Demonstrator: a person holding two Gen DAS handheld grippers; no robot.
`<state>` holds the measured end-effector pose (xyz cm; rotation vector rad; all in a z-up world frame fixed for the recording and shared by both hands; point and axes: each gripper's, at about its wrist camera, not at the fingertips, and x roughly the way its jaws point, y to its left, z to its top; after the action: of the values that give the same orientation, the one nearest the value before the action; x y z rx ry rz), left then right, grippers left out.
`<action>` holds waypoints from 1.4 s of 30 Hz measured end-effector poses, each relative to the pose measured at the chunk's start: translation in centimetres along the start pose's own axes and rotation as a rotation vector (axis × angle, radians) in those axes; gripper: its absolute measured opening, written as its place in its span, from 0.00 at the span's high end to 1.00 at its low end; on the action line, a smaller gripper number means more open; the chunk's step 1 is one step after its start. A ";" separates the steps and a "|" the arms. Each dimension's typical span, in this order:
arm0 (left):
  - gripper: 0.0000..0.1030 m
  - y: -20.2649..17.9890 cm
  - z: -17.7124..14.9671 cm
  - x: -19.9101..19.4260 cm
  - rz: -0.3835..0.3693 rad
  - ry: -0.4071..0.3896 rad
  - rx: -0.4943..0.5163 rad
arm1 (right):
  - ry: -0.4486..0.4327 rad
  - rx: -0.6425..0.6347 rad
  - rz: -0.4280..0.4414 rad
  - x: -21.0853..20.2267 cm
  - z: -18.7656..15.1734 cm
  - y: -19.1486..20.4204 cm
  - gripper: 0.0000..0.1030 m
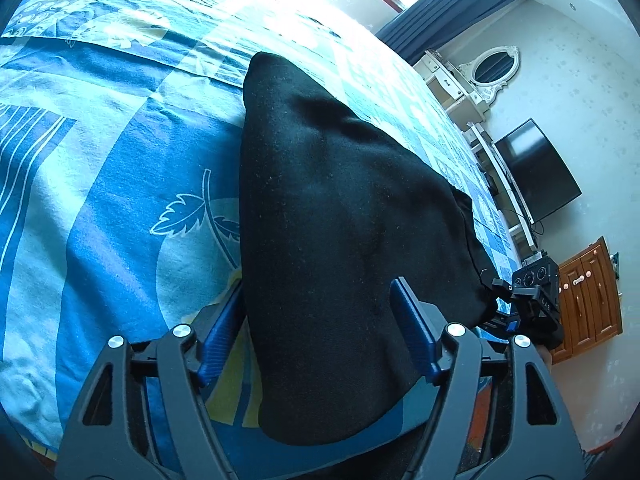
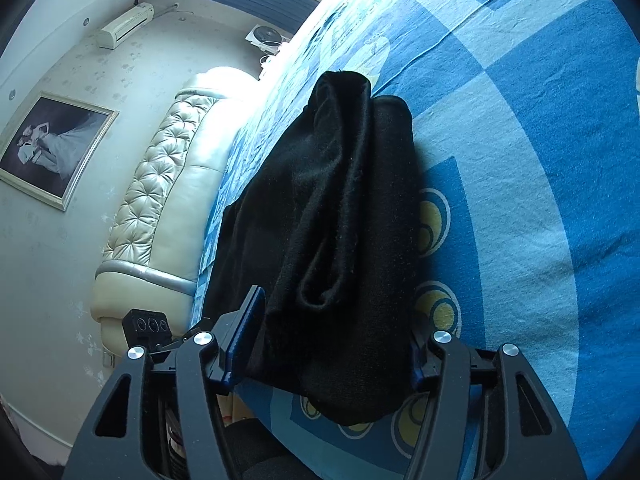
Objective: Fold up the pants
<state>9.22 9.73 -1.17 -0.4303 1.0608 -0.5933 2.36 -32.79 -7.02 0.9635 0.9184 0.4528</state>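
The left gripper point(image 1: 320, 332), at the bottom of its frame, straddles black pants point(image 1: 344, 208) with its blue fingers point(image 1: 416, 336) wide on either side of the cloth, apparently bearing a lifted edge rather than pinching it; whether the pads truly bite cannot be told. The right gripper point(image 2: 336, 344) likewise frames a bunched end of the same pants point(image 2: 340, 216) at lower centre, fingers point(image 2: 246, 332) spread, the far one mostly hidden by fabric. Both hold low and level, seemingly to carry a fold across evenly. The dark cloth runs up the middle of each frame, draped over a blue patterned bed sheet point(image 1: 120, 184). A tufted headboard point(image 2: 160, 184) fills the centre left of the right view; a dark television point(image 1: 536, 176) hangs at the left view's right edge.
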 end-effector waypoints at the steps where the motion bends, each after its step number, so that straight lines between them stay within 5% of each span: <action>1: 0.29 0.3 0.4 0.3 -0.015 0.010 -0.007 | 0.002 0.004 0.005 0.1 0.4 -0.2 0.40; 9: 0.28 1.7 2.4 2.8 -0.075 0.067 -0.042 | -0.008 0.057 0.062 0.4 2.2 -1.5 0.38; 11: 0.29 1.6 2.2 2.9 -0.065 0.070 -0.033 | -0.008 0.050 0.024 0.3 1.9 -1.7 0.52; 14: 0.41 1.3 1.8 2.9 -0.048 0.061 -0.009 | -0.021 0.071 0.049 0.1 1.4 -2.6 0.67; 15: 0.51 1.2 1.8 3.0 -0.062 0.066 -0.001 | -0.023 0.083 0.061 0.1 1.4 -2.8 0.68; 17: 0.55 1.4 1.8 3.2 -0.084 0.076 -0.015 | -0.023 0.087 0.072 0.1 1.4 -2.9 0.68; 21: 0.51 1.9 1.7 2.8 -0.132 0.070 -0.026 | -0.005 0.095 0.102 -0.2 1.6 -2.8 0.62; 25: 0.22 2.3 1.9 1.1 -0.164 0.036 -0.016 | -0.027 0.064 0.080 -2.0 1.8 -2.8 0.50; 30: 0.21 3.5 4.3 1.6 -0.160 0.048 -0.028 | -0.071 0.031 0.032 -2.0 4.3 -2.5 0.38; 37: 0.22 4.0 8.7 4.5 -0.135 0.097 -0.012 | -0.064 0.038 0.027 1.7 9.0 -2.6 0.36; 39: 0.38 4.2 9.2 5.1 -0.089 0.106 -0.018 | -0.050 0.037 -0.029 2.5 9.6 -2.9 0.62; 42: 0.56 4.7 9.5 5.6 -0.105 0.122 -0.025 | -0.047 0.054 -0.036 2.9 9.5 -3.8 0.71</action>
<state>20.96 10.25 -3.68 -0.4784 1.1675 -0.7075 11.59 -37.49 -9.20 1.0009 0.9077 0.3752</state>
